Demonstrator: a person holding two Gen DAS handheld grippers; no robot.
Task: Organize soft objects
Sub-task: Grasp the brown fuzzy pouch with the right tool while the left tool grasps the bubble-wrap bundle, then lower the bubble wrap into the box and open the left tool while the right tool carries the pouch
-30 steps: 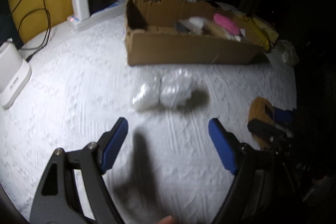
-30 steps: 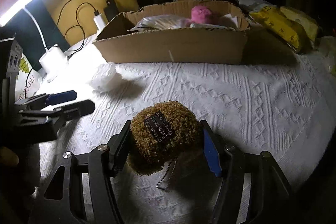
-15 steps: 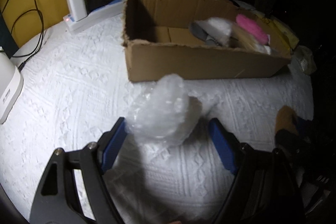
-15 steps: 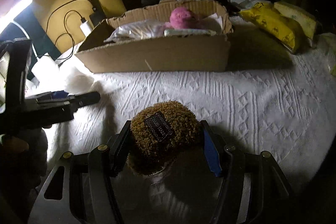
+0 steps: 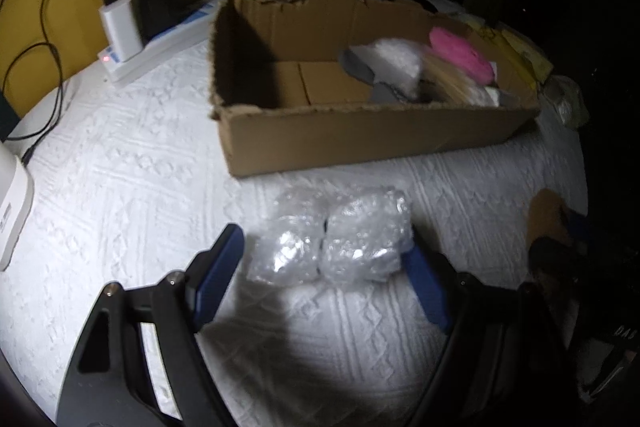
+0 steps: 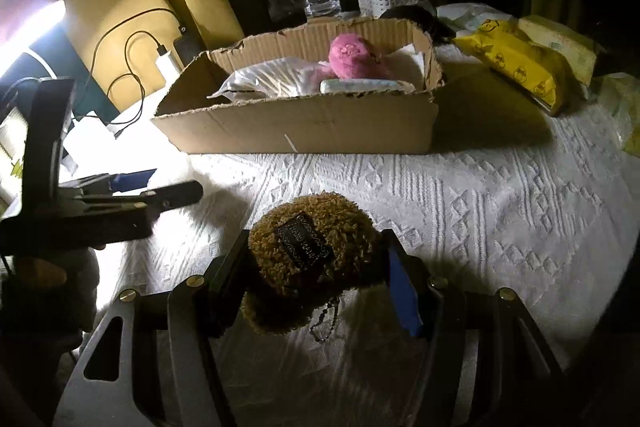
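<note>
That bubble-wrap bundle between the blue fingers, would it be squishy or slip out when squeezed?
The bubble-wrap bundle would probably squash: it looks like puffy air-filled film, pinched into two lobes. It is likely light for its bulk. Its glossy surface may slip, though the left gripper is wide open around it.

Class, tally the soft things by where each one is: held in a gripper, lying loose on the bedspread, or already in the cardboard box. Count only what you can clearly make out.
Held in a gripper: 1, brown plush toy in the right gripper
On the bedspread: 1, bubble-wrap bundle between the open left gripper's fingers
In the cardboard box: 1 clear, pink plush; others unclear
Total: 3
</note>
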